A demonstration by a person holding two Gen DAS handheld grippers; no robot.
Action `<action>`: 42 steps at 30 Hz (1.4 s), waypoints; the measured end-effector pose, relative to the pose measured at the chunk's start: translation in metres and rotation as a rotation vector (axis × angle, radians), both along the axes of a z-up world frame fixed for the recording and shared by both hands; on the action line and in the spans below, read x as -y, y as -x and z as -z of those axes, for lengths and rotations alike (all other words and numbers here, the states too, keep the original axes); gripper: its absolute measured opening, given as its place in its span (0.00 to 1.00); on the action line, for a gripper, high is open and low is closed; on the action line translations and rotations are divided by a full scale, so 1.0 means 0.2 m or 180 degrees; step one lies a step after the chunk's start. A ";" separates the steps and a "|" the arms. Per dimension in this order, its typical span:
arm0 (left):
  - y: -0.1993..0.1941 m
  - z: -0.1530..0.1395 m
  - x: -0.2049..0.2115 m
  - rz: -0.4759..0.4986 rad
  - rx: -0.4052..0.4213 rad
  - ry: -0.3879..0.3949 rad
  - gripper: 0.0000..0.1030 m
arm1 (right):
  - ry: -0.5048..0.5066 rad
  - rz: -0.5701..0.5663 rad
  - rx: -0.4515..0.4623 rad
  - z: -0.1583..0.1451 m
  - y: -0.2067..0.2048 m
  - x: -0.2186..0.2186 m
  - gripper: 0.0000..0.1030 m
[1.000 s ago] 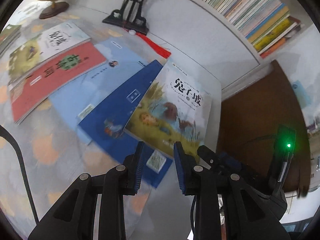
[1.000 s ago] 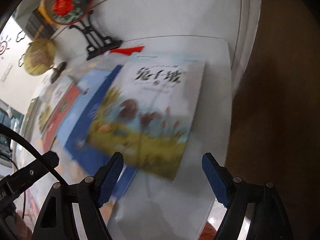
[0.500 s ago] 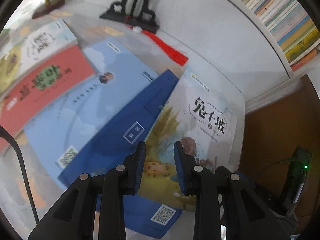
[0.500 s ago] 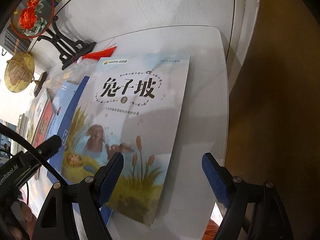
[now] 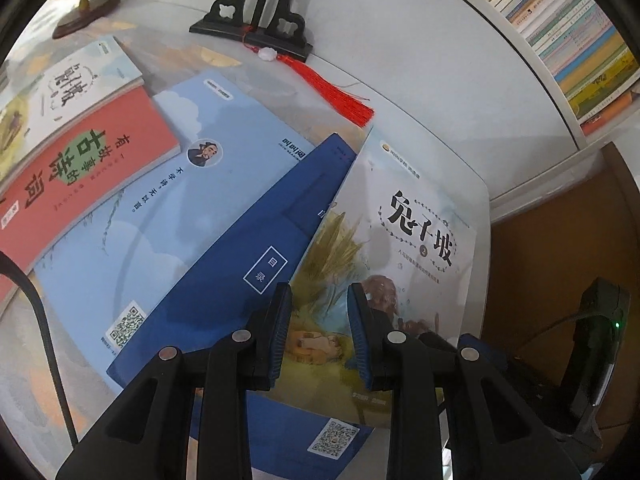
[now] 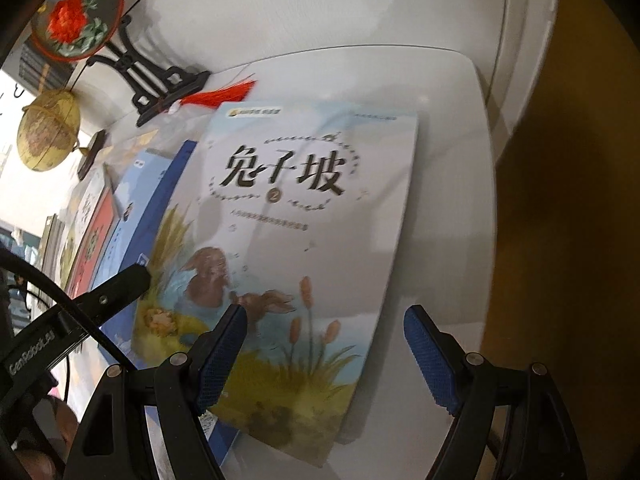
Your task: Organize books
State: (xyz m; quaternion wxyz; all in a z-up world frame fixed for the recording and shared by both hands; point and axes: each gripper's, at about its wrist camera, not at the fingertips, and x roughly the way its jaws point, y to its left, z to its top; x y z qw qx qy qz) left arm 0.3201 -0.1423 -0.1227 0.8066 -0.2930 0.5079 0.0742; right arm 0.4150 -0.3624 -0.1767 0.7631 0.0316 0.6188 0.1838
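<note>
Above the glossy illustrated rabbit-cover paperback, my left gripper angled down, narrowly parted, empty; my right gripper gaped wide.

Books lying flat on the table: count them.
5, fanned: rabbit book rightmost on top, dark blue book, light blue book, red book, white book. More may be hidden.

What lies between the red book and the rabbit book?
In the left wrist view: a light blue book, then a dark blue book tucked under the rabbit book, beside the red book.
</note>
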 end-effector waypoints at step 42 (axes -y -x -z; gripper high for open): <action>0.70 0.03 -0.07 -0.0455 -0.0006 0.0027 0.27 | 0.0192 -0.1459 0.0402 -0.08 0.32 -0.44 0.80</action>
